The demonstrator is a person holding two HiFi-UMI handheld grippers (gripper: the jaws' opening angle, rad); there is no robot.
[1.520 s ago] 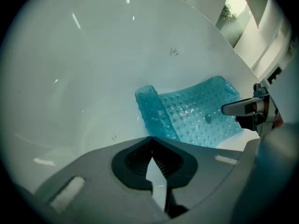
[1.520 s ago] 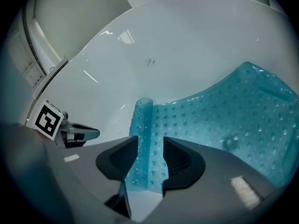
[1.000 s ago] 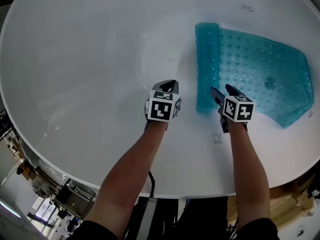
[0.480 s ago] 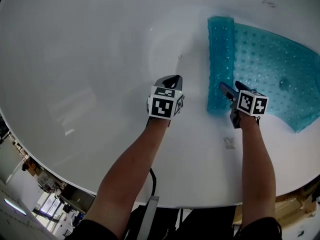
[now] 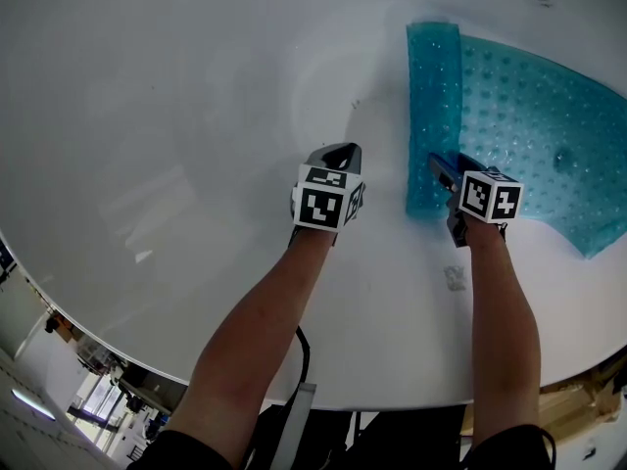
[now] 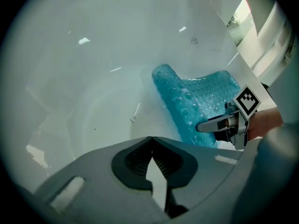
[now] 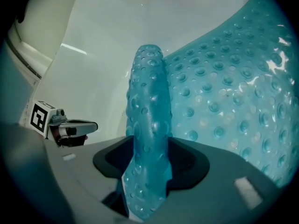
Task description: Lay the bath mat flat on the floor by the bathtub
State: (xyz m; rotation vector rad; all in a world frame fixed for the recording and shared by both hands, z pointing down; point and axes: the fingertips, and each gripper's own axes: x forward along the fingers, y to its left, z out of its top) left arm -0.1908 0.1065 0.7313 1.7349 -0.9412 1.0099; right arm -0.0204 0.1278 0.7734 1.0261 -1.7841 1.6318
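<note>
My right gripper (image 5: 441,164) has just been closing on the rolled edge of the bath mat (image 5: 529,116) — to lift it. My left gripper (image 5: 340,151) is shut, empty — waiting beside

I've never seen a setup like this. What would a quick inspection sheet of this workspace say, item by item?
Surface: white bathtub, glossy inside, with a small smudge near the right arm.
Job's things: blue bumpy mat lying inside the bathtub, one edge rolled over; not yet on any floor.
Clutter: nothing seen.
Tools: left tool shut and empty, beside the mat; right tool has just been closing, its jaws on the mat's rolled edge.
Cables: one black cable by the left forearm.
Surroundings: what looks like cardboard beyond the bathtub's rim.
</note>
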